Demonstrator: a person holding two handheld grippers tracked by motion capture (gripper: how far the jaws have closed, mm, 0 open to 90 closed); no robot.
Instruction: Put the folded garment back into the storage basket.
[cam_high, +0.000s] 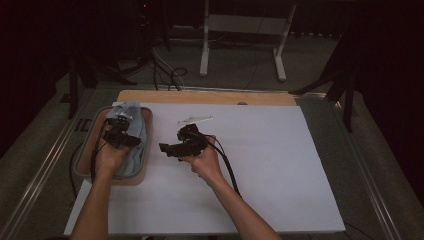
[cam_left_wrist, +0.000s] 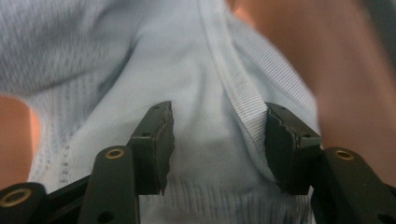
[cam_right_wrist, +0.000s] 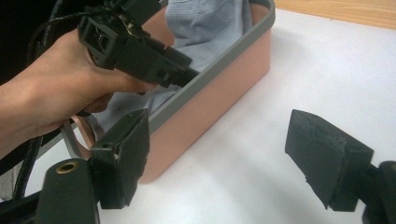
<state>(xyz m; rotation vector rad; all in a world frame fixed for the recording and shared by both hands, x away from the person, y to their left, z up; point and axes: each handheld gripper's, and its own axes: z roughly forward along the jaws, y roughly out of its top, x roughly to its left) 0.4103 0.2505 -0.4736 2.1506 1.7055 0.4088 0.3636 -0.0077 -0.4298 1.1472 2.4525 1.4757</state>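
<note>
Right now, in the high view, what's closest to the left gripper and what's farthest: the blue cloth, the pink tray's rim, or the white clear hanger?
1. Blue cloth, right under the left gripper.
2. Pink tray's rim, around the cloth.
3. Hanger, off to the right on the white sheet.

The high view is dim: the room beyond the table sinks into near black at both sides, and only the white board (cam_high: 260, 165) catches enough light to read clearly, evenly lit and without glare. The forearms and the tub (cam_high: 146, 150) cast soft, faint shadows. The picture is grainy, with weak detail in dark parts.

The left gripper view is brighter, with a cool tint; the pale blue cloth (cam_left_wrist: 140, 70) is soft and blurred toward the upper edges, while its ribbed seam is sharper.

The right gripper view is well lit; the near black pads (cam_right_wrist: 327, 158) are slightly out of focus, the tub's wall crisp.
</note>
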